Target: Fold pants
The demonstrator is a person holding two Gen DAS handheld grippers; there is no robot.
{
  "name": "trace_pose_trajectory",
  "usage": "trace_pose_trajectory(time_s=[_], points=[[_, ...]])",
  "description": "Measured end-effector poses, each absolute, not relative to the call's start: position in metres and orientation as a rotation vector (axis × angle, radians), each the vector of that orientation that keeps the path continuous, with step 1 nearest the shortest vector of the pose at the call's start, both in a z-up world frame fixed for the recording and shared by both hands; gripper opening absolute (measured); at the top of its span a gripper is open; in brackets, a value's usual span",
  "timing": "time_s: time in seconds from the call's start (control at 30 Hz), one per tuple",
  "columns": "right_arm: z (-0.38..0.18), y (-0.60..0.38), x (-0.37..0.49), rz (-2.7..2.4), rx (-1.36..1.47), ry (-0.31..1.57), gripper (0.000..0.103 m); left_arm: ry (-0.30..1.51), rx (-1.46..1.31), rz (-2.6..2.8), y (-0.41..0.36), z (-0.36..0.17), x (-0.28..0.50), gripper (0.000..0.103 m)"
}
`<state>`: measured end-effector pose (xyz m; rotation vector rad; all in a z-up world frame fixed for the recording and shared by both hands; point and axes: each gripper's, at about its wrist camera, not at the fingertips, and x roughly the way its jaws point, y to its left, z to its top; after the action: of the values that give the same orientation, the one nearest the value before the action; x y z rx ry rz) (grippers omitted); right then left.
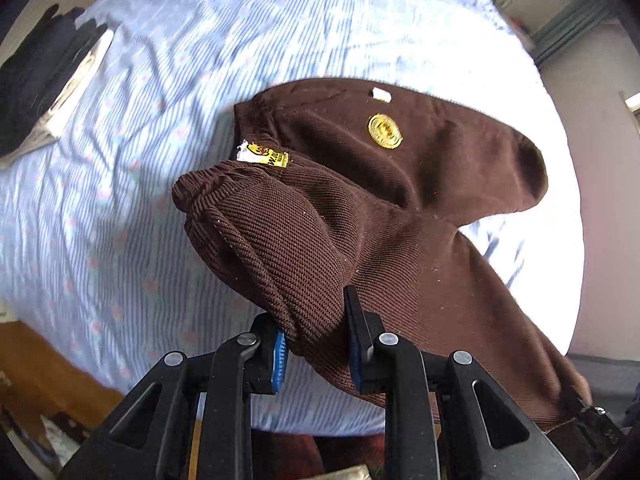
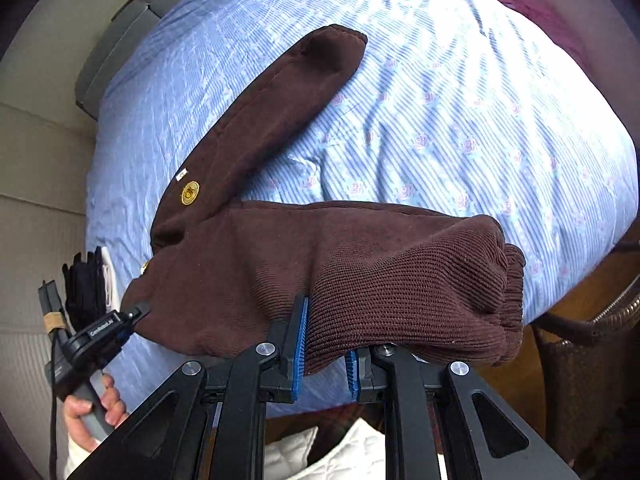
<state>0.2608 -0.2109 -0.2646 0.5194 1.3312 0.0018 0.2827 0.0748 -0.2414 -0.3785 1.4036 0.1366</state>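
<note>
Brown pants (image 1: 400, 208) lie partly on a blue striped bed, with a yellow round badge (image 1: 385, 131) and a yellow label at the waistband. My left gripper (image 1: 318, 344) is shut on the ribbed waistband end and holds it above the bed. In the right wrist view the pants (image 2: 280, 264) stretch between both grippers, and one leg (image 2: 288, 108) lies flat pointing away. My right gripper (image 2: 326, 344) is shut on a ribbed cuff end (image 2: 420, 292). The left gripper (image 2: 120, 324) shows at the lower left, pinching the fabric.
The blue striped bed cover (image 1: 200, 80) fills both views. A dark garment on a pale board (image 1: 44, 88) lies at the bed's left edge. A wooden floor (image 1: 48, 368) shows below the bed. A wicker chair (image 2: 592, 340) stands at the right.
</note>
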Motion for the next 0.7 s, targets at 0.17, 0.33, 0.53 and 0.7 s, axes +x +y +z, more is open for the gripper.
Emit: trace_pose_trajectory(time_s=[0.17, 0.33, 0.53, 0.7], points=[[-0.238, -0.222, 0.285, -0.004, 0.563, 1.278, 0.018, 1.42, -0.406, 0.151, 0.068, -0.24, 0.297, 0.025], [-0.219, -0.215, 0.354, -0.001, 0.504, 1.182, 0.018, 1.366, -0.507, 0.209, 0.081, -0.241, 0.341, 0.024], [-0.238, -0.208, 0.457, 0.002, 0.511, 1.144, 0.017, 1.302, -0.582, 0.31, 0.1, -0.246, 0.411, 0.024], [-0.277, -0.197, 0.539, 0.008, 0.509, 1.192, 0.017, 1.338, -0.633, 0.379, 0.112, -0.276, 0.457, 0.024]])
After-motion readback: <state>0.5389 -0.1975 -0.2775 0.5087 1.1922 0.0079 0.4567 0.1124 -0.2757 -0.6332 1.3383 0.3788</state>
